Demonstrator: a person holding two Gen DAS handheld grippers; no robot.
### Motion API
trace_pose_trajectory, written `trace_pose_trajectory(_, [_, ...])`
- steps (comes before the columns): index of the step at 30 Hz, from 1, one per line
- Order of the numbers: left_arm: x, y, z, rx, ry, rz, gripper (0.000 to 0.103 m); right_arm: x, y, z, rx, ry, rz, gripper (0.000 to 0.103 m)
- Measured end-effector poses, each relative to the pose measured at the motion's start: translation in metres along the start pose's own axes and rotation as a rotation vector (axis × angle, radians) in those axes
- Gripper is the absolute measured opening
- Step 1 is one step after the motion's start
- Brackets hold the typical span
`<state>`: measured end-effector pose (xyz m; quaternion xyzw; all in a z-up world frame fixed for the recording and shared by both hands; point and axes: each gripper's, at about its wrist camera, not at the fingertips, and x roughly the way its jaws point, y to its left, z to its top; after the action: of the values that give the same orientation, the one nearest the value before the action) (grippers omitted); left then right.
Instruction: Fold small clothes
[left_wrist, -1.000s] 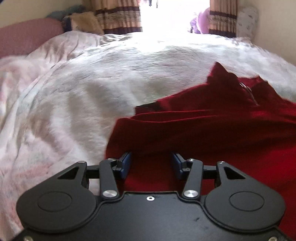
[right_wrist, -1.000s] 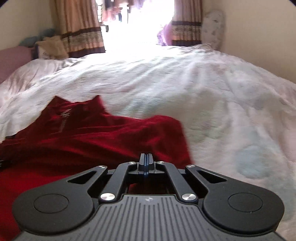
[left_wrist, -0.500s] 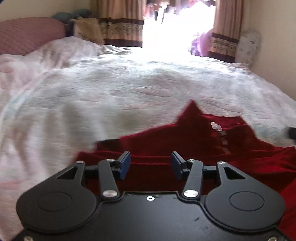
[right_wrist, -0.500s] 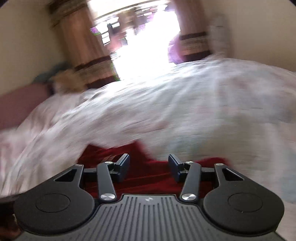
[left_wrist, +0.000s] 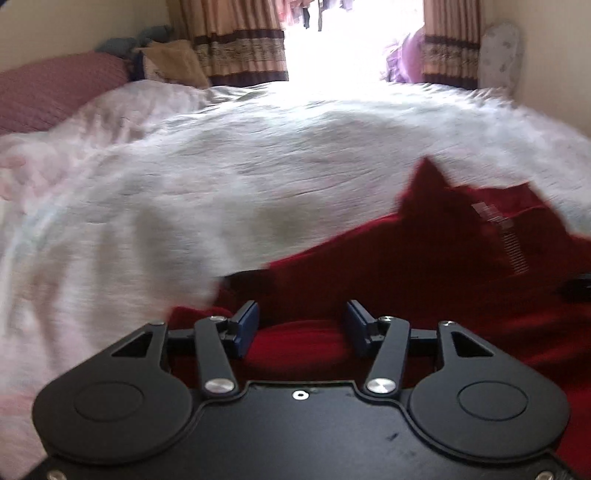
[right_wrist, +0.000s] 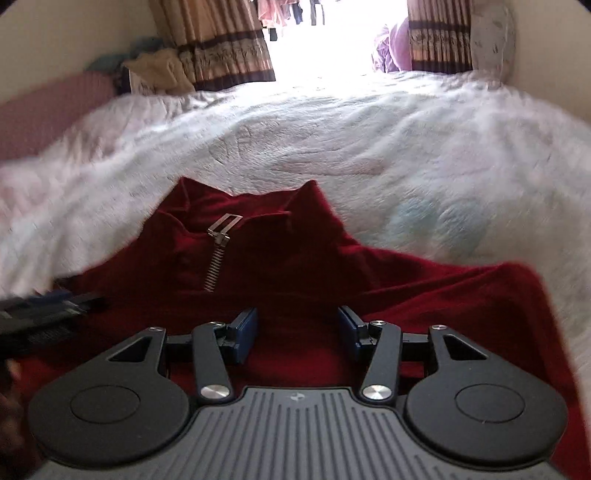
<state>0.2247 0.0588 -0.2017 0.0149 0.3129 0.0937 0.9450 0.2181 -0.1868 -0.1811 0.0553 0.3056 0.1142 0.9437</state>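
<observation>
A dark red zip-neck top (left_wrist: 436, 266) (right_wrist: 295, 258) lies spread on the white quilt, collar and metal zip (right_wrist: 218, 254) pointing away from me. My left gripper (left_wrist: 301, 326) hovers open over the top's left part, nothing between its blue pads. My right gripper (right_wrist: 297, 326) is open too, over the middle of the top just below the zip, holding nothing. The left gripper's tip (right_wrist: 48, 302) shows at the left edge of the right wrist view; a dark bit of the right gripper (left_wrist: 578, 286) shows at the right edge of the left wrist view.
The white quilt (left_wrist: 221, 177) covers the whole bed. A pink pillow (left_wrist: 55, 88) lies far left, cushions (right_wrist: 159, 70) and striped curtains (left_wrist: 240, 40) beyond it. A bright doorway is at the far end, and a wall runs along the right.
The right gripper was shut a second ago and has opened; it has swung left to face the collar. The left gripper stayed open and drew back toward the garment's left edge.
</observation>
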Motion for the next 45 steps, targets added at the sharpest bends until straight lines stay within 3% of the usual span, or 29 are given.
trace_pose_trajectory(2, [0.001,0.014,0.000,-0.027,0.011,-0.041,0.054,-0.002,0.001,0.001,-0.030,0.009,-0.021,0.058])
trace_pose_trajectory(4, [0.000,0.018,0.001,-0.022,0.019,-0.034,0.054,-0.003,-0.002,0.002,-0.043,0.025,-0.039,0.058])
trace_pose_trajectory(10, [-0.009,0.008,-0.004,0.079,0.003,0.041,0.055,-0.005,-0.018,0.005,-0.034,0.052,-0.081,0.060])
trace_pose_trajectory(16, [-0.019,0.023,-0.010,0.122,0.009,0.113,0.056,-0.010,-0.030,0.010,-0.071,0.078,-0.192,0.058])
trace_pose_trajectory(22, [-0.022,0.059,-0.017,0.009,0.058,0.106,0.066,-0.018,-0.085,0.006,0.037,0.052,-0.299,0.060])
trace_pose_trajectory(24, [-0.026,0.065,-0.012,-0.020,0.074,0.111,0.066,-0.019,-0.099,0.000,0.019,0.029,-0.315,0.081])
trace_pose_trajectory(26, [-0.034,0.063,-0.006,-0.004,0.060,0.126,0.066,-0.025,-0.115,-0.003,0.076,0.016,-0.245,0.079])
trace_pose_trajectory(29, [-0.057,0.056,0.001,0.025,0.017,0.144,0.064,-0.049,-0.123,0.000,0.154,-0.042,-0.239,0.069])
trace_pose_trajectory(32, [-0.088,0.048,0.002,-0.009,-0.026,0.076,0.064,-0.085,-0.115,0.005,0.187,-0.147,-0.201,0.069])
trace_pose_trajectory(36, [-0.117,0.037,-0.012,-0.007,0.007,0.012,0.064,-0.128,-0.093,-0.004,0.143,-0.188,-0.178,0.074])
trace_pose_trajectory(38, [-0.125,0.036,-0.022,0.003,0.035,-0.013,0.064,-0.147,-0.095,-0.020,0.188,-0.168,-0.141,0.079])
trace_pose_trajectory(40, [-0.133,0.039,-0.032,0.019,0.061,-0.020,0.064,-0.162,-0.104,-0.043,0.271,-0.088,-0.098,0.079])
trace_pose_trajectory(42, [-0.142,0.045,-0.042,0.035,0.097,0.002,0.064,-0.168,-0.112,-0.063,0.319,0.004,-0.094,0.073])
trace_pose_trajectory(45, [-0.154,0.057,-0.059,0.025,0.150,0.027,0.064,-0.183,-0.119,-0.088,0.395,0.060,-0.084,0.073])
